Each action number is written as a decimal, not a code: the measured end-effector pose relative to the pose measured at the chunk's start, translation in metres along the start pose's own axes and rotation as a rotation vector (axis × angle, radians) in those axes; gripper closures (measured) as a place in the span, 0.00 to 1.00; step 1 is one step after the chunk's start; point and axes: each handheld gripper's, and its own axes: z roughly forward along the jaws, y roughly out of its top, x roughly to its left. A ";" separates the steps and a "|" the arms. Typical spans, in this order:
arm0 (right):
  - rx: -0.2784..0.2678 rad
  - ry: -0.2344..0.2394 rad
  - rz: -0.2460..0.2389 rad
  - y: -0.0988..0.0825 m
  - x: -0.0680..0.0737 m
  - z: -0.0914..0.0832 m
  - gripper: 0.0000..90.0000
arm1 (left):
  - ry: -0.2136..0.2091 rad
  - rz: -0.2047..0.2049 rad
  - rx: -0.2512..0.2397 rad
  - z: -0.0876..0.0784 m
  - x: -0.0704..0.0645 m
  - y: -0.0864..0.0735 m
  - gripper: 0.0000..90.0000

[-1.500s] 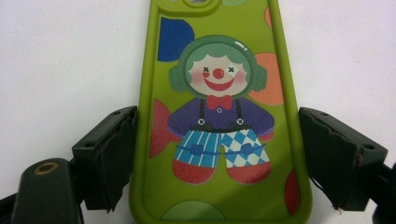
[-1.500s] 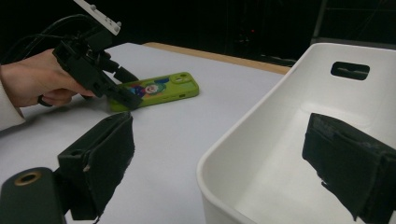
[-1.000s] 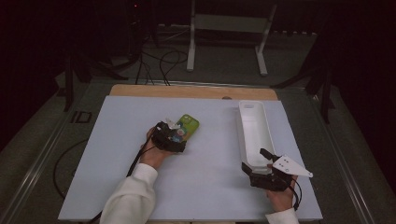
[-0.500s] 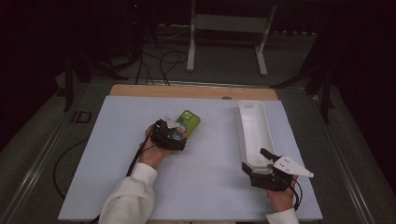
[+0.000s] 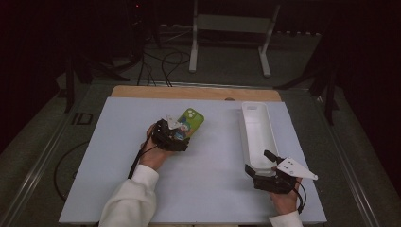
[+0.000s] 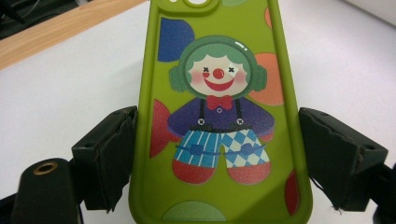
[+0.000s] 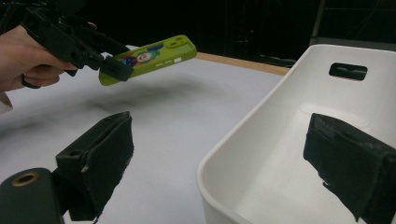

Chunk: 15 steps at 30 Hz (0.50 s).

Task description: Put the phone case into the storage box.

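A green phone (image 6: 217, 116) in a case with a clown drawing sits between the jaws of my left gripper (image 6: 217, 158), which is shut on its long edges. In the right gripper view the phone (image 7: 149, 53) hangs tilted above the white mat, camera end up and away from the hand, casting a shadow below. The high view puts the phone (image 5: 191, 122) and the left gripper (image 5: 177, 137) left of the mat's centre. My right gripper (image 5: 259, 161) stands open at the near end of a long white tray (image 5: 257, 135), one jaw outside its wall (image 7: 299, 88) and one inside.
The white mat (image 5: 208, 189) covers the table, with a wooden strip (image 5: 189, 92) along its far edge. The tray lies lengthwise at the right and holds nothing I can see. A metal stand (image 5: 231, 28) and cables sit on the dark floor beyond.
My left gripper has risen slightly with the phone in it. The right gripper has stayed at the tray's near end.
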 end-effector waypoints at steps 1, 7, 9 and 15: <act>0.001 0.000 0.000 0.000 0.000 0.000 0.09 | 0.001 0.002 -0.004 -0.001 0.000 0.001 0.18; 0.003 0.000 0.001 0.000 0.000 0.000 0.09 | 0.001 0.003 -0.023 -0.006 -0.001 0.003 0.18; 0.003 0.001 0.001 0.000 0.000 0.000 0.09 | 0.003 0.003 -0.030 -0.007 -0.002 0.003 0.18; 0.005 0.001 0.000 0.000 0.000 0.000 0.09 | 0.007 0.014 -0.046 -0.013 -0.002 0.006 0.18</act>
